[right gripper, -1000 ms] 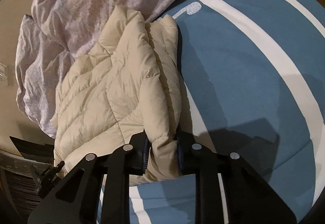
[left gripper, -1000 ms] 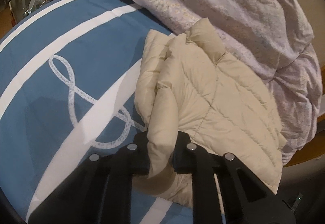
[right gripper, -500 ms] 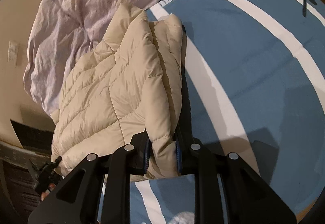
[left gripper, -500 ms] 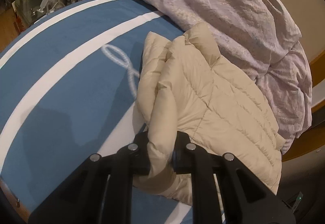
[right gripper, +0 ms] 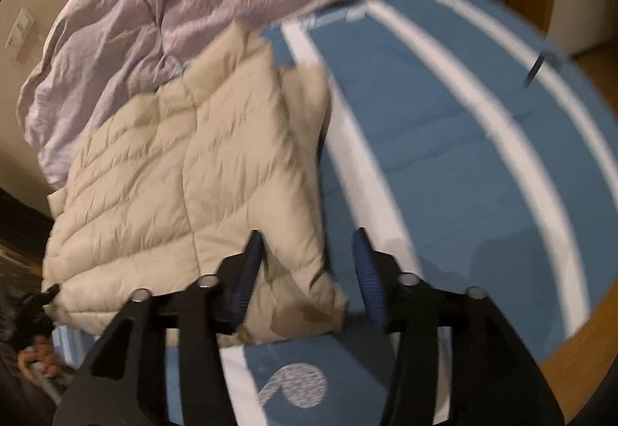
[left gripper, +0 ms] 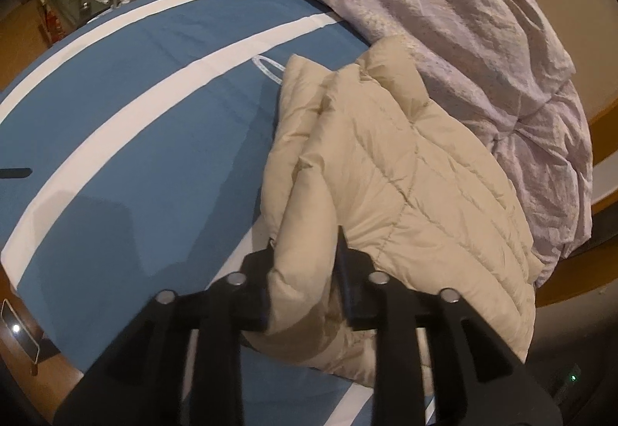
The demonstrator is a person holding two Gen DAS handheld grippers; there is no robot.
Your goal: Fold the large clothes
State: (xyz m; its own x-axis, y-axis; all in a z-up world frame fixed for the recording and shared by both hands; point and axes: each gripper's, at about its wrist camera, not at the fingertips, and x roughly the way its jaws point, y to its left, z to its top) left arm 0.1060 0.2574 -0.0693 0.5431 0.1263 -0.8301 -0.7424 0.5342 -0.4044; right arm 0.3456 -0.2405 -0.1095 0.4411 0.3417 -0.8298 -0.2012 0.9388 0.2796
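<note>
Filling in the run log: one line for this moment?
left gripper: shut on jacket | right gripper: open, jacket corner between fingers | jacket: folded on bedspread

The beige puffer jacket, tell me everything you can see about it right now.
The jacket is beige and quilted, with stitched puffy channels and a smooth, slightly shiny shell. It lies folded into a thick bundle on the blue bedspread with white stripes, its far edge against the crumpled pale pink duvet. The left gripper is shut on a fold at its near edge. The right gripper is open, one finger against the jacket's corner, the other over the bedspread. That view is motion-blurred.
</note>
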